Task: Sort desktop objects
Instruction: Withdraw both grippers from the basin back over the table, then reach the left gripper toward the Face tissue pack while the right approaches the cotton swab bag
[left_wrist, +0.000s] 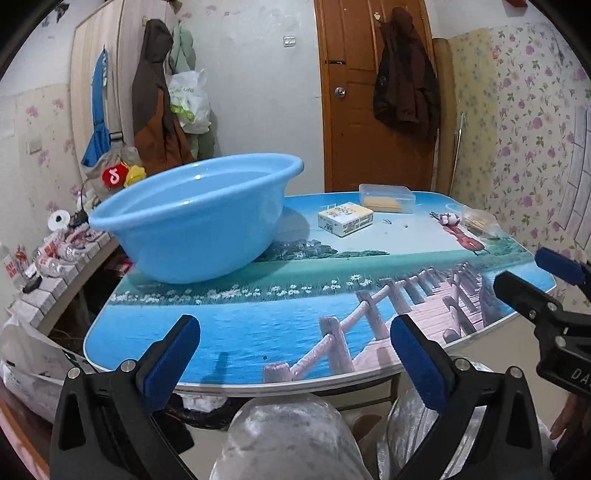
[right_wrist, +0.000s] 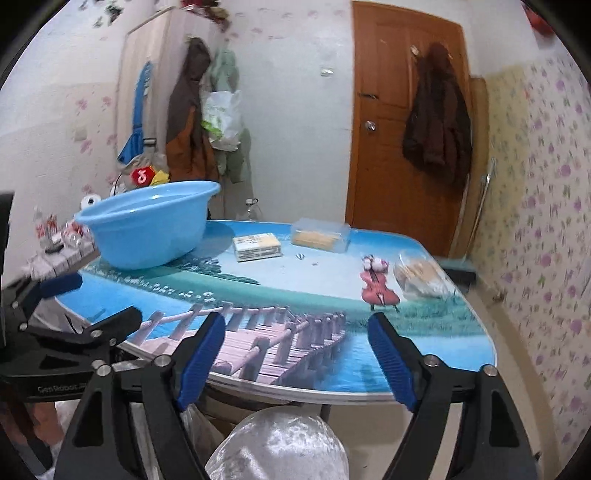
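Note:
A big light-blue basin (left_wrist: 195, 218) stands at the far left of the picture-printed table (left_wrist: 258, 332). Right of it lie a small white-and-yellow box (left_wrist: 345, 218) and a clear lidded container of pale sticks (left_wrist: 388, 199). A red violin-shaped toy (right_wrist: 378, 286) and a clear bag of sticks (right_wrist: 421, 277) lie near the right edge. My left gripper (left_wrist: 295, 323) hangs open over the table's near edge, with nothing between its fingers. My right gripper (right_wrist: 297, 321) is open too, beside it on the right, and holds nothing.
A low shelf (left_wrist: 55, 266) crowded with small bottles and boxes stands left of the table. Coats hang on the back wall and on the brown door (left_wrist: 369, 110). Flowered wallpaper closes the right side. The person's knees in silvery fabric (left_wrist: 288, 435) sit under the near edge.

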